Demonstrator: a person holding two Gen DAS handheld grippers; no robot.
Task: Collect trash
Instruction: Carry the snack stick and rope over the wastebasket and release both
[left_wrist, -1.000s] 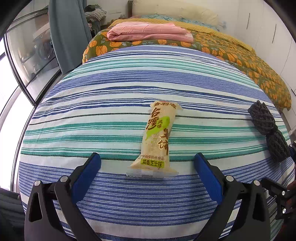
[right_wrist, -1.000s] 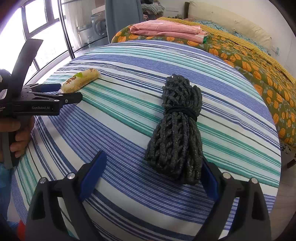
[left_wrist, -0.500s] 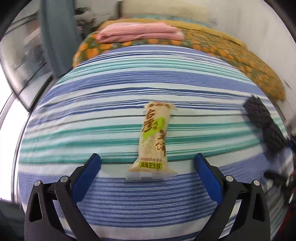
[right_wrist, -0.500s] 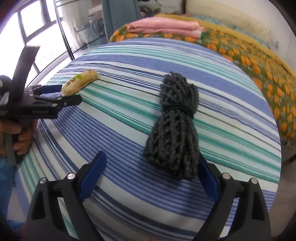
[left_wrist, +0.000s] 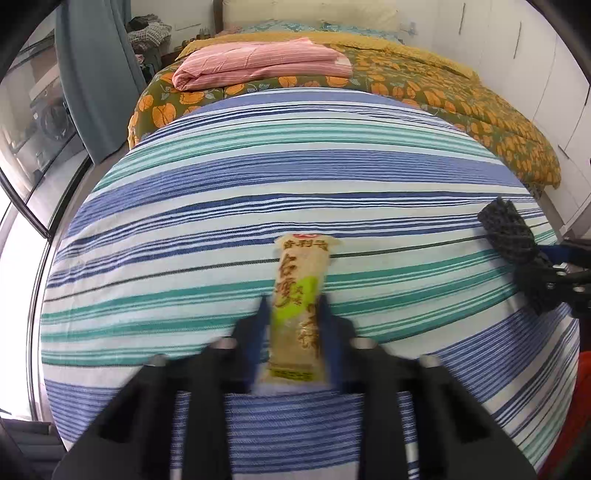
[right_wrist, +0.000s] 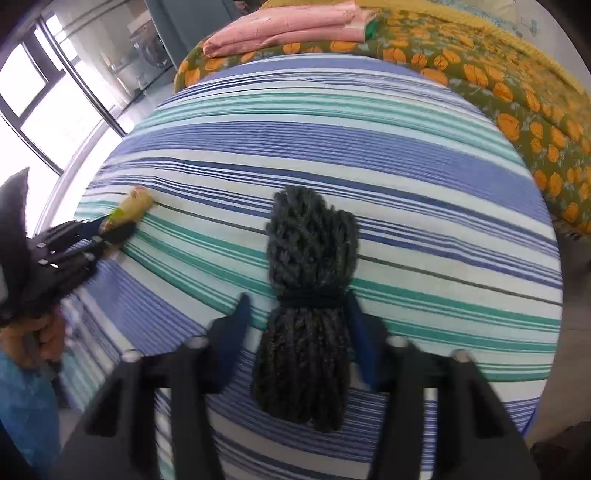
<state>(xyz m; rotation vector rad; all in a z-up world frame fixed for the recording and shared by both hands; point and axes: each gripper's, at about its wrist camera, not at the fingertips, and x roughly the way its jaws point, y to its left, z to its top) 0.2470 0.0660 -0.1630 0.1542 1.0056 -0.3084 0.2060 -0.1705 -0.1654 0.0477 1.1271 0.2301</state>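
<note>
In the left wrist view, the left gripper (left_wrist: 293, 306) fills the lower middle of the frame, its black arms blurred. Its jaws are closing, and the blue pads (left_wrist: 261, 317) already sit against both long sides of the beige and green plastic snack packet with red lettering (left_wrist: 300, 306), pinching its lower half. The packet lies lengthwise on the blue, teal and white striped bedsheet (left_wrist: 221, 192), its far end pointing towards the centre of the frame.

In the right wrist view, the right gripper (right_wrist: 297, 306) occupies the lower middle. It has come down to almost its narrowest. Its blue pads (right_wrist: 240, 314) flank the dark grey bundle of knotted cord (right_wrist: 308, 295), tied round its waist with a black band. The right-hand pad presses against the bundle just below the band; the left-hand pad sits close beside it, and whether it quite touches is hard to tell through the blur. The bundle rests on the striped sheet, its fuller end reaching to the centre of the frame.

The same bundle shows at the right edge of the left wrist view. The left gripper and packet appear at the left edge of the right wrist view, with the person's hand (right_wrist: 40, 332) below them.

A folded pink striped blanket (left_wrist: 258, 62) lies on an orange-flowered green quilt (left_wrist: 461, 99) at the top of both frames.
</note>
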